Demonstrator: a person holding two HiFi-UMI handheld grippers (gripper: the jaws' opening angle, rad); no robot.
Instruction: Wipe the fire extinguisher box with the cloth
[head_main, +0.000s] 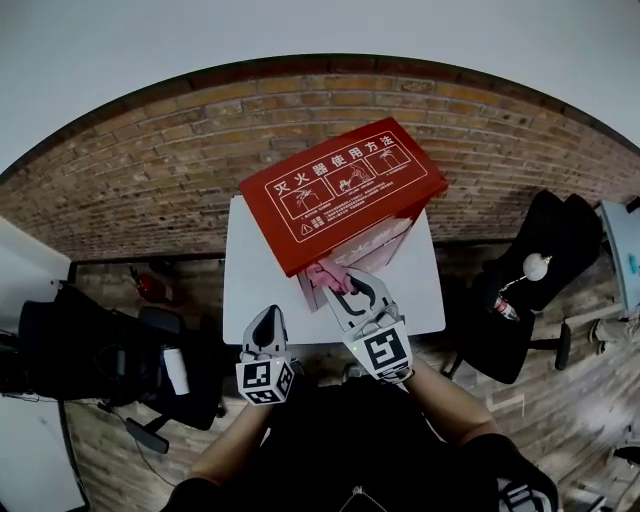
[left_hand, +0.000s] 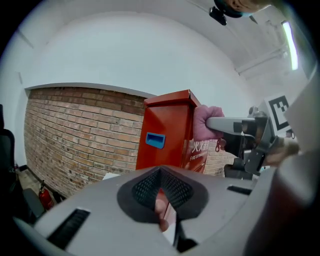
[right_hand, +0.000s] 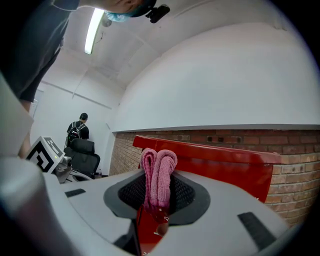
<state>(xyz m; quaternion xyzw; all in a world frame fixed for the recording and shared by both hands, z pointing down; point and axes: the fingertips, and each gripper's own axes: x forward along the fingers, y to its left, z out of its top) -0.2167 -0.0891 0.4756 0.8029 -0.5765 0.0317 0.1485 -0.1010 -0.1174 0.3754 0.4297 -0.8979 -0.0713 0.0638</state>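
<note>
Though half-hidden overhead, cloth (right_hand: 159, 175) seemingly doubled.

Counts: 1 red box (head_main: 340, 190), w/ 3 picture panels (head_main: 345, 178) on its lid. 1 pink cloth (head_main: 330, 276). 1 white table (head_main: 260, 270). 2 grippers: left gripper (head_main: 266, 318) & right gripper (head_main: 352, 290), w/ 1 marker cube (head_main: 265, 381) each, so 2 cubes. Black chairs: 1 right of table (head_main: 545, 260), at least 1 left (head_main: 80, 340); exact no. there unclear. 1 small red extinguisher (head_main: 148, 286) on floor. 1 person (right_hand: 80, 129) in bkgd. 1 ceiling light strip (right_hand: 92, 30).
</note>
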